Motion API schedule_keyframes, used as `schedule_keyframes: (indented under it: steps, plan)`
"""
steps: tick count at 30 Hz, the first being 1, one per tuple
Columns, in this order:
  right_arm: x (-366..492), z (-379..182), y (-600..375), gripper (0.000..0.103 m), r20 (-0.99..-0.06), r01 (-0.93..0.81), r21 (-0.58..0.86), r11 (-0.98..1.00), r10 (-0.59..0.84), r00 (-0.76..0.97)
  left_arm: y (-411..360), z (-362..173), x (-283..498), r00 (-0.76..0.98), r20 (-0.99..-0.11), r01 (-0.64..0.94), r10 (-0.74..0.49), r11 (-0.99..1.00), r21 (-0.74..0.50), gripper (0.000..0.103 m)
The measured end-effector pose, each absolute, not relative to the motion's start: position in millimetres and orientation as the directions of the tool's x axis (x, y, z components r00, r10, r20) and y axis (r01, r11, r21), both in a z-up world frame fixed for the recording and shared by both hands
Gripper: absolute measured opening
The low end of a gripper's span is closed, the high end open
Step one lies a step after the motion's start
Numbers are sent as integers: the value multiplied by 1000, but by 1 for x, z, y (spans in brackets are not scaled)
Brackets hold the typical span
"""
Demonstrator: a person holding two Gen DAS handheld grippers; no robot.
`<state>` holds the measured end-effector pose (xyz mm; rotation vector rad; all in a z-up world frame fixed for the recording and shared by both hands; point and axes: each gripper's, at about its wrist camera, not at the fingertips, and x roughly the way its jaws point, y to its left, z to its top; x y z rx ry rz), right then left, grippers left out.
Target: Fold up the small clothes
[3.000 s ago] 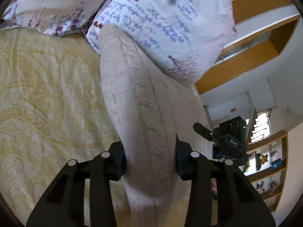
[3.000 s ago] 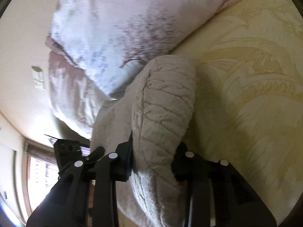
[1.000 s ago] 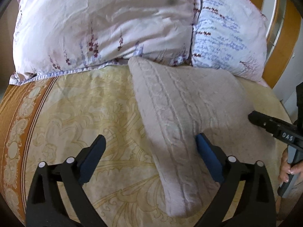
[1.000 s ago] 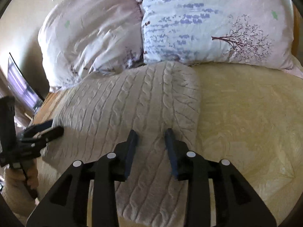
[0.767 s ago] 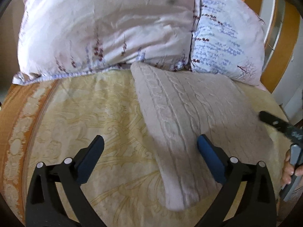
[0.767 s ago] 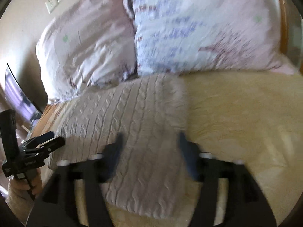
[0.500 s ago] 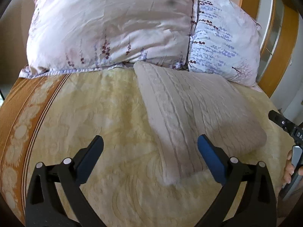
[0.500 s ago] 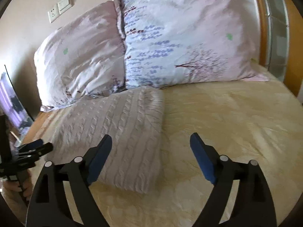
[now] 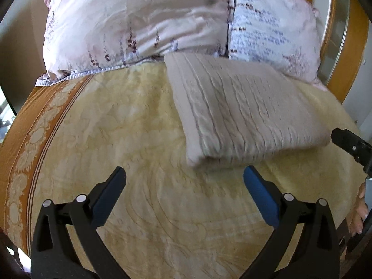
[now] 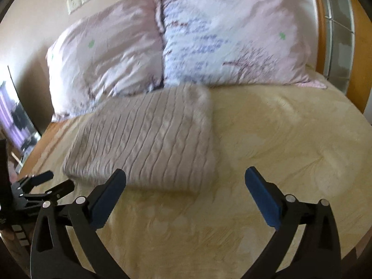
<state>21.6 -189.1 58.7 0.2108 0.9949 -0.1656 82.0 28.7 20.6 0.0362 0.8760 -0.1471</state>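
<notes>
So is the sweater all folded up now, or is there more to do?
It looks folded: the beige knit sweater lies as a neat rectangle on the yellow bedspread, its far edge at the pillows. Nothing is in hand; the left gripper and right gripper are open and clear. No other clothes show.

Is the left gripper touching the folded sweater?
Apart. The left wrist view shows the left gripper open, with bedspread visible between its fingers and the sweater.

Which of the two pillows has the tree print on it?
The pillow on the right, printed with a dark tree and lilac rows; the left pillow is mostly plain pink.
</notes>
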Motion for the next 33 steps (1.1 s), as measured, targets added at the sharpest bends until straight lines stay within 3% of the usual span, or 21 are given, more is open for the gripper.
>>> schedule_keyframes:
  steps: [14, 33]
  plan:
    - [20, 27, -163, 102, -910, 224, -16, 975, -107, 401, 11, 8, 92, 544, -835, 148, -82, 989, -1, 101]
    - [24, 19, -157, 102, -920, 226, -82, 971, -161, 357, 7, 7, 96, 522, -851, 126, -53, 992, 16, 101]
